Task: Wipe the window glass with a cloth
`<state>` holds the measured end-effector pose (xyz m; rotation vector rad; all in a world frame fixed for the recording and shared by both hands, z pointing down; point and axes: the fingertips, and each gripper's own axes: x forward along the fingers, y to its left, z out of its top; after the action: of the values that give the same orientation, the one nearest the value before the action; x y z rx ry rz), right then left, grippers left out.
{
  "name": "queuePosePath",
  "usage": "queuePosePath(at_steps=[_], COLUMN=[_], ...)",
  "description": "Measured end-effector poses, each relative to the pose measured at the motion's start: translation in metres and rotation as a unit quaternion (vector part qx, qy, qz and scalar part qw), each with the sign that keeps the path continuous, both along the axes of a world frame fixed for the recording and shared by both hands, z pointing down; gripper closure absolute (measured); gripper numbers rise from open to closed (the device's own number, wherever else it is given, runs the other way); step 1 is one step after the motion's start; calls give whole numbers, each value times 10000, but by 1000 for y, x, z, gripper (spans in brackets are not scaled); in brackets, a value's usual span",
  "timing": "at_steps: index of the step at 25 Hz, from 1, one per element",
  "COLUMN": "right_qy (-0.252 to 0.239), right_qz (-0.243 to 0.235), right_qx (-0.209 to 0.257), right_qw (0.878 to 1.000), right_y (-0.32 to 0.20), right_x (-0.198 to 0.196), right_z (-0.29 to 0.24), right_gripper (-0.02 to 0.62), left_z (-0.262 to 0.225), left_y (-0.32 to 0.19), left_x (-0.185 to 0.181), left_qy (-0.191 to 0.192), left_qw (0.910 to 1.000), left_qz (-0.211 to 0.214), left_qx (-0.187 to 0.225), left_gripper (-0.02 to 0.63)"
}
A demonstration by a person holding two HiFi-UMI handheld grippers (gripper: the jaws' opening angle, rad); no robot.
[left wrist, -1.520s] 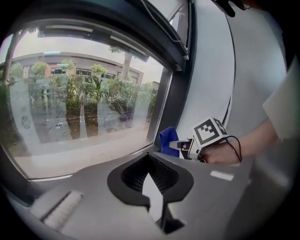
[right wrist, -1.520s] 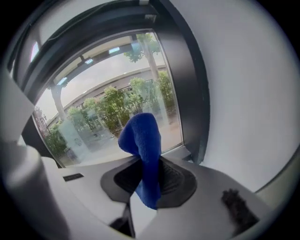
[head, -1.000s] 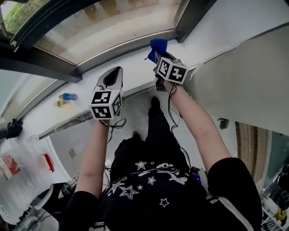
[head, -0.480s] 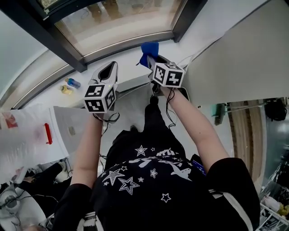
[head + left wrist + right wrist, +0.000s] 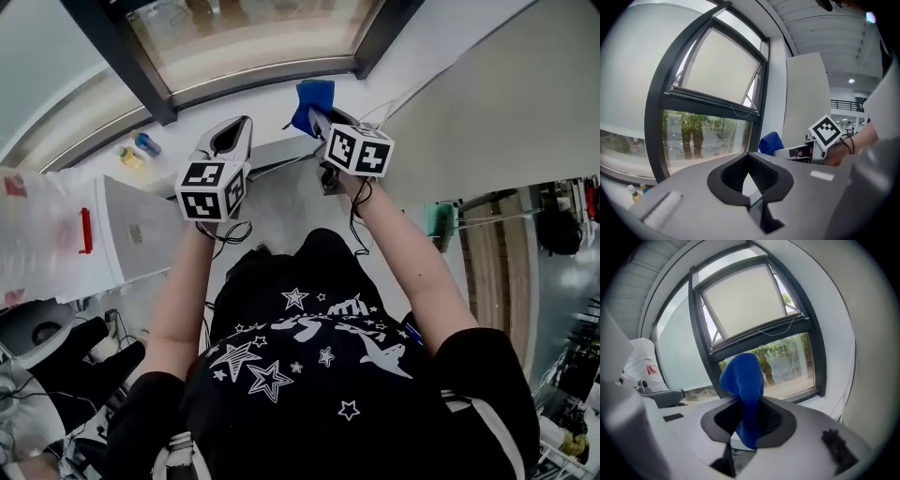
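The window glass (image 5: 253, 33) sits in a dark frame above a white sill (image 5: 272, 108). A blue cloth (image 5: 313, 97) sticks up from my right gripper (image 5: 317, 116), which is shut on it just below the pane's lower right corner. In the right gripper view the cloth (image 5: 743, 376) stands between the jaws of the right gripper (image 5: 747, 411), in front of the glass (image 5: 787, 364). My left gripper (image 5: 232, 148) hovers beside it over the sill, shut with nothing in it. From the left gripper (image 5: 751, 164) I see the glass (image 5: 703, 136) and the cloth (image 5: 769, 142).
Two small bottles (image 5: 137, 150) stand on the sill at the left. A white plastic bag (image 5: 37, 234) and a white box (image 5: 141, 230) lie lower left. A white wall corner (image 5: 441, 66) closes in on the right. A dark window post (image 5: 122, 56) crosses the upper left.
Both grippers keep nearly the same pose near the sill, and the cloth stays held. The head view has swung, so the dark post and the white bag have shifted in the picture.
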<state>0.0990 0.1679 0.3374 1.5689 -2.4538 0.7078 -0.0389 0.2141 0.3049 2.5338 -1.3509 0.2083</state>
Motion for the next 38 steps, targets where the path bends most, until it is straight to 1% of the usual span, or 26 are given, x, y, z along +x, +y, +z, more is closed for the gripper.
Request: queuePosePath(at_steps=[4, 6, 9, 11, 14, 20, 23, 26, 30, 35, 38], right_qy=[-52, -215, -530, -505, -397, -372, -345, -441, -506, -484, -479], right_qz=[-430, -552, -687, -856, -1031, -1112, -1126, -1097, -1198, -1276, -1299], right_qx=[50, 2, -58, -5, 38, 38, 17, 61, 82, 19, 59], right_qw=[9990, 9982, 9962, 9950, 9939, 9931, 9930, 9930, 9915, 9906, 9904], right_y=[9, 18, 40, 55, 71, 97, 110, 117, 128, 135, 139], right_x=[-11, -9, 10, 22, 35, 55, 67, 79, 88, 93, 94], right_z=[-6, -8, -13, -16, -17, -16, -12, -16, -16, -9, -12], right_gripper=[512, 512, 512, 512, 512, 512, 512, 512, 512, 513, 512], left_z=[-3, -6, -13, -18, -23, -13, -17, -25, -23, -15, -12], left_y=[8, 13, 26, 35, 50, 80, 97, 107, 121, 133, 138], left_x=[-5, -1, 20, 35, 51, 77, 90, 104, 119, 123, 125], left_qy=[41, 67, 77, 14, 76, 33, 11, 10, 24, -42, -62], left_qw=[9994, 9989, 9983, 9982, 9974, 9972, 9972, 9970, 9966, 9964, 9962], left_qz=[-331, -471, -571, -606, -709, -744, -753, -769, -816, -842, -864], left_qx=[-10, -23, -11, 31, 75, -60, 7, 102, 81, 1, -25], left_gripper=[600, 600, 600, 600, 600, 600, 600, 600, 600, 600, 600])
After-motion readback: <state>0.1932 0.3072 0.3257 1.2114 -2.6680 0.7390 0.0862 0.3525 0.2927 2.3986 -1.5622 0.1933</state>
